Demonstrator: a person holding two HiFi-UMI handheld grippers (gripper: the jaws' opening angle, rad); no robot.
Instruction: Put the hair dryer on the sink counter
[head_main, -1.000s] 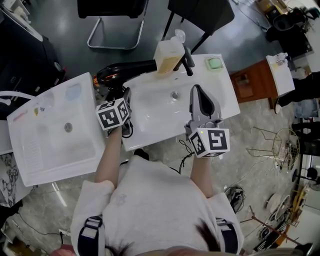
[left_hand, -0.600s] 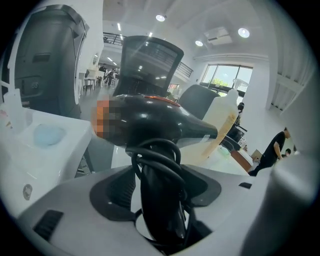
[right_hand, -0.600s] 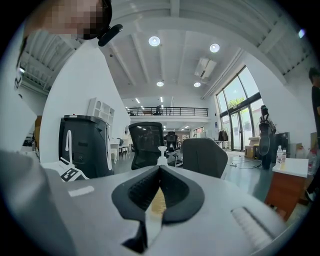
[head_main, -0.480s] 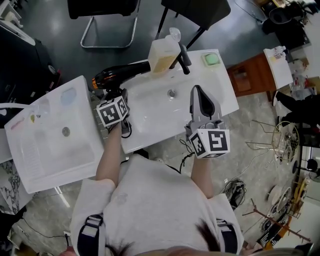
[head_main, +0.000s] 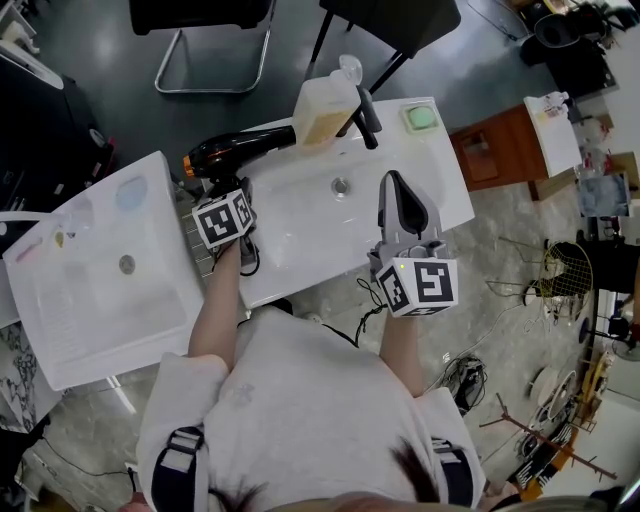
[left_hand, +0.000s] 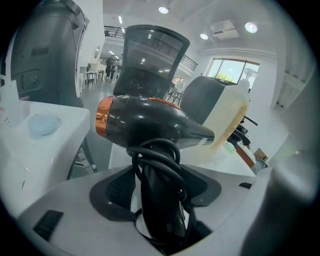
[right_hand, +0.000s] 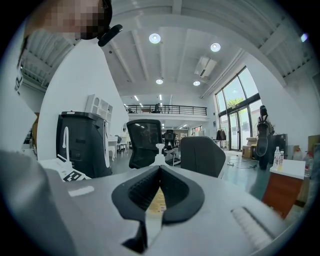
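- The left gripper clamps the handle of the black hair dryer (cord wound round it) at the white sink counter's back left corner.
- It is not yet let go; I cannot tell whether it rests there.
- The right gripper is closed and empty.

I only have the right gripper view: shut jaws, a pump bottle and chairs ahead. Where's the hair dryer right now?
Observer: In the left gripper, which is shut on the handle of the hair dryer, with the cord coiled round that handle.
Operator: Is it over the counter yet?
Observer: The head view puts it at the back left corner of the sink, nozzle toward the soap bottle. I cannot tell whether it touches down.
Operator: And where is my right gripper?
Observer: The right gripper is above the sink's right side, with the drain to its left.
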